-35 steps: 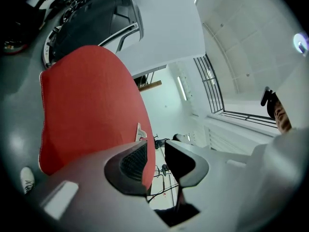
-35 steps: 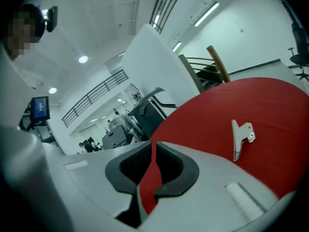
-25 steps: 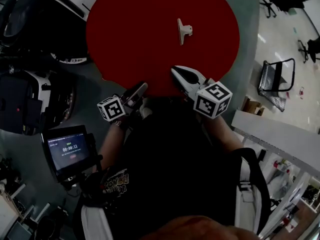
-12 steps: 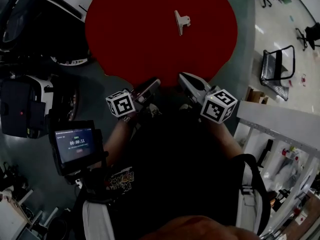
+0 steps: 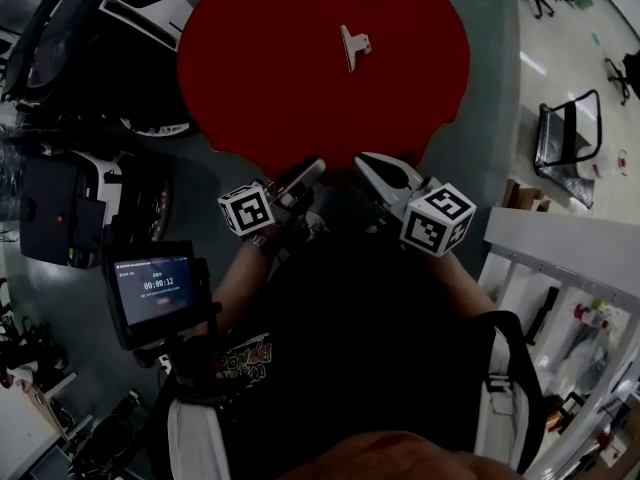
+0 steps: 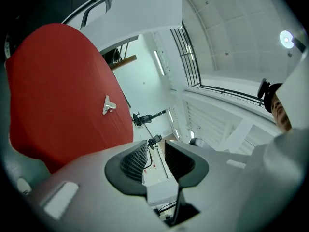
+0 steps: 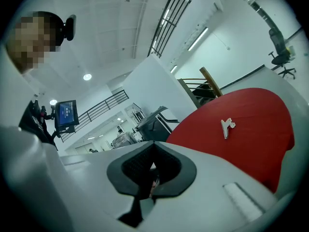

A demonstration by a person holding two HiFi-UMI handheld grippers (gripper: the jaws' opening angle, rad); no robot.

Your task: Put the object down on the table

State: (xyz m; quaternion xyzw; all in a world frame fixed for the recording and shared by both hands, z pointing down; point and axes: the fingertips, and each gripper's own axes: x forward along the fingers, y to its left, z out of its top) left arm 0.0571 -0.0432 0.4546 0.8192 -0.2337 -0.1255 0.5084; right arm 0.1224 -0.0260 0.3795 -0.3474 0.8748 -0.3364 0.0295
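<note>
Head view: you hold both tongs low, near your body and at the near edge of the round red tabletop. The left tongs and the right tongs point toward the tabletop, each with its marker cube behind it, the left cube and the right cube. The clip, pale in colour, lies on the far half of the tabletop, well apart from both tongs. At your left a small screen stands on a mount and its timer reads 00:00:12. The print on your shirt is too dark to read. Only this view shows both tongs together, but from it you cannot tell how their jaws stand.

Left gripper view: here the left tongs stand open. There is a clear gap between the two ribbed pads, and nothing is between them. The clip lies on the red tabletop, up and to the left of the jaws and touching neither.

Right gripper view: the right tongs are closed, the pads meet and they hold nothing. The clip lies on the tabletop to the right of the jaws, apart from them. The screen appears at the left, but its writing is too small to read here.
</note>
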